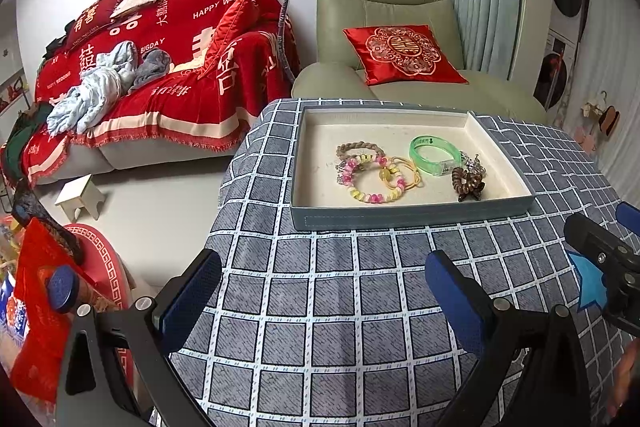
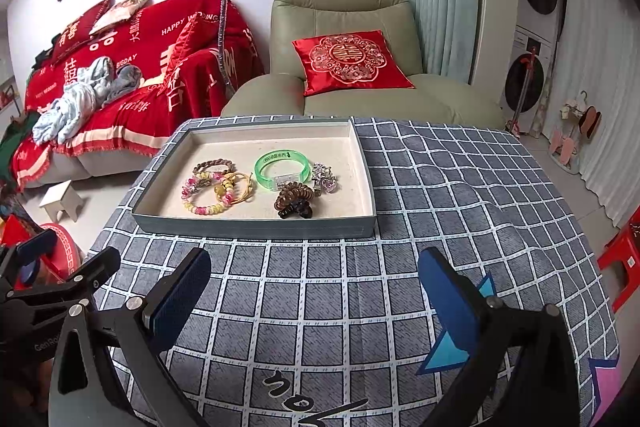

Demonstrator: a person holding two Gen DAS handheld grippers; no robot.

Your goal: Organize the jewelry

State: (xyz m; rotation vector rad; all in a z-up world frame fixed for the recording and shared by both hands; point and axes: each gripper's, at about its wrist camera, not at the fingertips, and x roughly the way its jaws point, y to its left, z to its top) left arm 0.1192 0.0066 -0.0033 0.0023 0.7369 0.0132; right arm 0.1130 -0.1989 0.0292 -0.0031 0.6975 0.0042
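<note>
1. Both claws released, nothing between the pads: left claw point(image 1: 324, 295) and right claw point(image 2: 316, 291) hang low over the checked table point(image 2: 320, 307), well short of the tray.
2. Jewelry all sits inside the grey tray point(image 2: 256, 225) at 12 o'clock from each claw, bunched mid-tray.
3. Pieces, right-wrist view: beaded bracelet point(image 2: 204, 205) at 11 o'clock, overlapping a yellow cord point(image 2: 240, 187) and a braided band point(image 2: 212, 166); green bangle point(image 2: 281, 167) at 12; brown coil hair tie point(image 2: 294, 201) just in front of it; silver charm piece point(image 2: 325, 177) beside the bangle.
4. Scene fits either a tray awaiting sorting or one just filled; can't tell which.
5. If picking: take one piece only, come in over the near wall, pinch a free edge. Bangle is rigid and stands clear, easiest. Beads and cord are tangled, likely to drag neighbours.
</note>
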